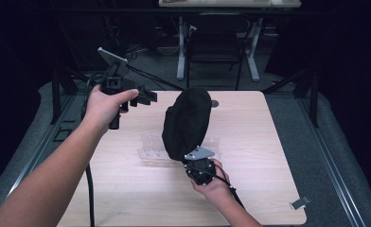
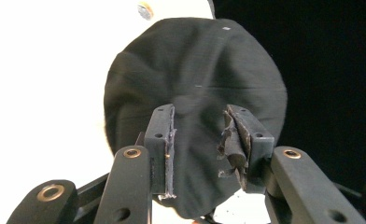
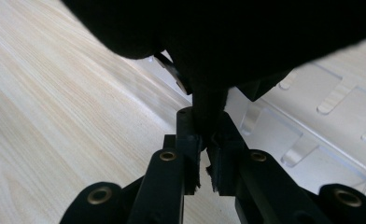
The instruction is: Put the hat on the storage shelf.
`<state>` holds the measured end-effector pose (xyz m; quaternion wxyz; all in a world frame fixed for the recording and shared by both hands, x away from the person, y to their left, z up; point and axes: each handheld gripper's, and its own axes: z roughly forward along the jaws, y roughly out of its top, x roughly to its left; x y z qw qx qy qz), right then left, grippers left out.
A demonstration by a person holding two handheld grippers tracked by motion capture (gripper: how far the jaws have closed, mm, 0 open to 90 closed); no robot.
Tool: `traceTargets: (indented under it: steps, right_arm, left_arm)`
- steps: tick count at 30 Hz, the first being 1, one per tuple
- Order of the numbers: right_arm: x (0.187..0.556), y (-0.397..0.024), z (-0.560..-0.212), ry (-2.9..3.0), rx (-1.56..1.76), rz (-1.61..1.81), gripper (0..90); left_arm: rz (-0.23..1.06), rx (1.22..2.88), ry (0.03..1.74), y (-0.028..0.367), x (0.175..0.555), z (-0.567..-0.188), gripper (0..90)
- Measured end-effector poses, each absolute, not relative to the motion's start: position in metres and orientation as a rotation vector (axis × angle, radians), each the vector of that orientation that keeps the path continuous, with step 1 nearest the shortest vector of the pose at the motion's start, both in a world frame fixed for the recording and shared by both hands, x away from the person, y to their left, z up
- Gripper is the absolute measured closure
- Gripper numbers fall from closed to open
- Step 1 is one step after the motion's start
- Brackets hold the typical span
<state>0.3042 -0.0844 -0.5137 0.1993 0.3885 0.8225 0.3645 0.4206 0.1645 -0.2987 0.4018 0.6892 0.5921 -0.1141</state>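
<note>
table: a light wooden table (image 1: 250, 142) with rounded corners, dark floor and a chair (image 1: 215, 45) beyond its far edge.
black cap: a black cloth cap (image 1: 186, 123) held up off the table near its middle, crown toward the left gripper; in the left gripper view its round crown (image 2: 195, 84) shows seams running to a centre button.
right gripper: the right gripper (image 1: 196, 158), held from the near side, has its jaws pressed on a fold of the cap's lower edge; the right gripper view (image 3: 203, 140) shows the cloth pinched between them.
left gripper: the left gripper (image 1: 145, 97) is raised at the table's far left, apart from the cap; its jaws (image 2: 200, 144) stand spread with nothing between them.
clear tray: a clear plastic tray (image 1: 153, 151) lies on the table under and behind the cap, partly hidden by it; the right gripper view shows its slotted compartments (image 3: 321, 121).
small items: a dark round fitting (image 1: 215, 103) at the far edge; a small grey clip (image 1: 300, 203) at the near right corner.
</note>
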Motion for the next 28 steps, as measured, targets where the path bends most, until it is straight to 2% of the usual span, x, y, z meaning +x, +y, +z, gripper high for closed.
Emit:
traceTargets:
  steps: [6,17,23,28]
  right_arm:
    - [0.306,-0.093,-0.517,2.293,1.147,1.068,82.3]
    - [0.296,-0.109,-0.516,2.319,1.157,1.082,70.7]
    - [0.284,-0.133,-0.516,2.303,1.175,1.086,62.7]
    - [0.283,-0.169,-0.516,2.221,1.287,1.090,57.4]
  left_arm:
    - [-0.289,1.729,1.513,0.181,0.419,-0.305,62.3]
    - [-0.244,1.740,1.537,0.205,0.414,-0.326,58.5]
    - [-0.219,1.753,1.554,0.224,0.406,-0.350,57.0]
    - [-0.156,1.803,1.588,0.247,0.396,-0.388,53.8]
